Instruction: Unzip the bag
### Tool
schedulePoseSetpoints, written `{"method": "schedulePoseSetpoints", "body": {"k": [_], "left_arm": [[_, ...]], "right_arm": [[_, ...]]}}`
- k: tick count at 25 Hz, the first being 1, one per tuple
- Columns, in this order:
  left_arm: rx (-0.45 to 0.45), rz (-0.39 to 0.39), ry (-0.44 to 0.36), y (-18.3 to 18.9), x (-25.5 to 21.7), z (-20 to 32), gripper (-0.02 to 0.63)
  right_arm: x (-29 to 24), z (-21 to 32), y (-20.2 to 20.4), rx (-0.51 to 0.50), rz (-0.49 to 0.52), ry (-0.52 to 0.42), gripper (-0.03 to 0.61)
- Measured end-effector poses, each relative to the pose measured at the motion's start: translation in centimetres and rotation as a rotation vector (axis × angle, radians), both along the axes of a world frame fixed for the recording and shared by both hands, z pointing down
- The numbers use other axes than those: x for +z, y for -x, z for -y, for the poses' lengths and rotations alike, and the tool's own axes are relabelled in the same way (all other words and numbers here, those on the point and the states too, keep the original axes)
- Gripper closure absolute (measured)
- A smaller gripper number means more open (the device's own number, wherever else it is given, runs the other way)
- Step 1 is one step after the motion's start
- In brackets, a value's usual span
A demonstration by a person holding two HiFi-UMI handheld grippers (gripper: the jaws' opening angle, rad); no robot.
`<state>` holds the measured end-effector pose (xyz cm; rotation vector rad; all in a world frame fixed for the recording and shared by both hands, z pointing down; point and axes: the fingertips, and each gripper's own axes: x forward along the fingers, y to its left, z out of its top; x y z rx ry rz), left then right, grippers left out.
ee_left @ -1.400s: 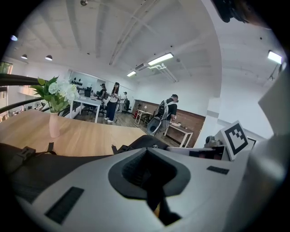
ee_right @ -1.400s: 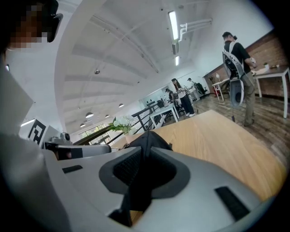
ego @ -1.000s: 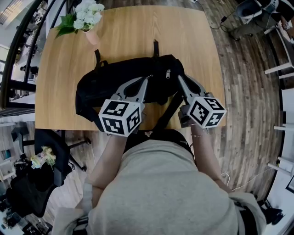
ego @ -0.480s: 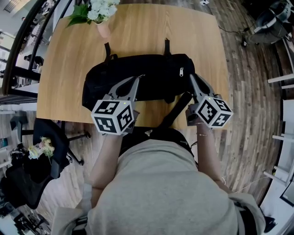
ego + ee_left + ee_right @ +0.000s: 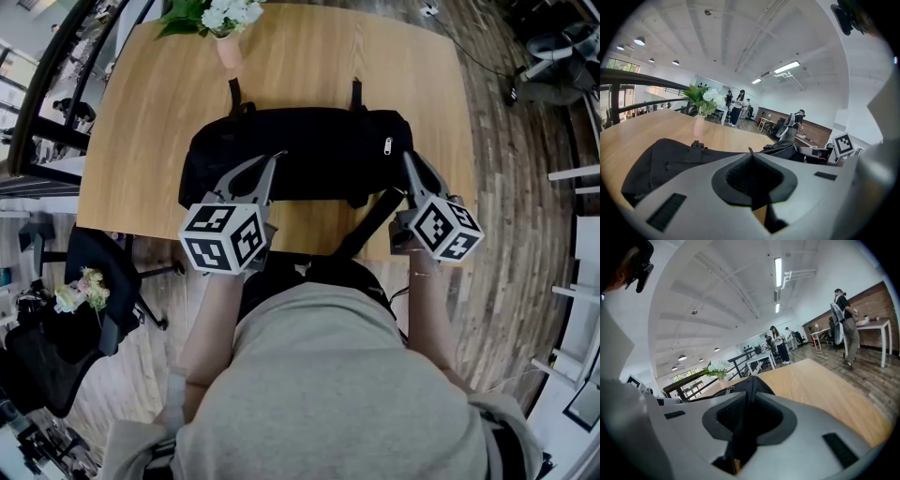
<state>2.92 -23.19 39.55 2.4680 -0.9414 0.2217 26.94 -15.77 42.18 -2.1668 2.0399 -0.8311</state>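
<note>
Bag (image 5: 319, 155) lies by the near edge of the table (image 5: 300, 56), soft and slack; I judge it will bunch unless pinned. My right tongs (image 5: 409, 161) grasp its end. My left tongs (image 5: 278, 155) are clenched at its top, but whether they pinch a zip pull is hidden. Best hold: the pull.

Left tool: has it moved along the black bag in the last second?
Yes. The left tool has slid leftward along the black fabric bag, from beside its right top strap toward its left top strap.
</note>
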Motion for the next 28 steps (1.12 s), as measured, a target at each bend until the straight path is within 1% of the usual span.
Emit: {"method": "schedulePoseSetpoints", "body": {"k": [2, 5, 8, 11, 13, 16, 19, 21, 23, 26, 28], "left_arm": [[-0.003, 0.001, 0.000, 0.4, 0.0, 0.0, 0.594], [0.001, 0.004, -0.007, 0.6, -0.2, -0.3, 0.594], [0.007, 0.004, -0.016, 0.6, -0.4, -0.6, 0.594], [0.009, -0.002, -0.022, 0.6, -0.6, -0.6, 0.594], [0.009, -0.007, -0.023, 0.7, -0.7, -0.5, 0.594], [0.006, -0.015, -0.022, 0.7, -0.9, -0.5, 0.595], [0.004, -0.021, -0.023, 0.7, -1.1, -0.6, 0.595], [0.001, -0.027, -0.021, 0.7, -1.2, -0.6, 0.595], [-0.001, -0.030, -0.020, 0.7, -1.2, -0.7, 0.595], [0.001, -0.031, -0.020, 0.8, -1.3, -0.7, 0.595], [0.002, -0.030, -0.021, 0.8, -1.2, -0.7, 0.595]], "right_arm": [[0.0, 0.0, 0.1, -0.004, -0.018, 0.006, 0.502], [-0.5, 0.0, 0.0, 0.010, -0.081, 0.016, 0.485], [-1.6, -0.1, -0.5, 0.048, -0.125, 0.026, 0.437], [-2.9, -0.2, -0.6, 0.050, -0.156, 0.009, 0.432], [-4.1, 0.0, -0.2, 0.026, -0.204, -0.013, 0.431], [-5.5, 0.9, 1.7, -0.069, -0.333, -0.034, 0.430], [-5.6, 2.1, 4.6, -0.210, -0.446, -0.032, 0.419], [-5.3, 2.9, 6.7, -0.308, -0.479, -0.026, 0.420], [-4.9, 3.5, 8.8, -0.398, -0.490, -0.021, 0.420], [-4.6, 4.4, 11.6, -0.500, -0.523, -0.020, 0.420], [-4.5, 4.9, 13.2, -0.567, -0.576, -0.023, 0.420]]}}
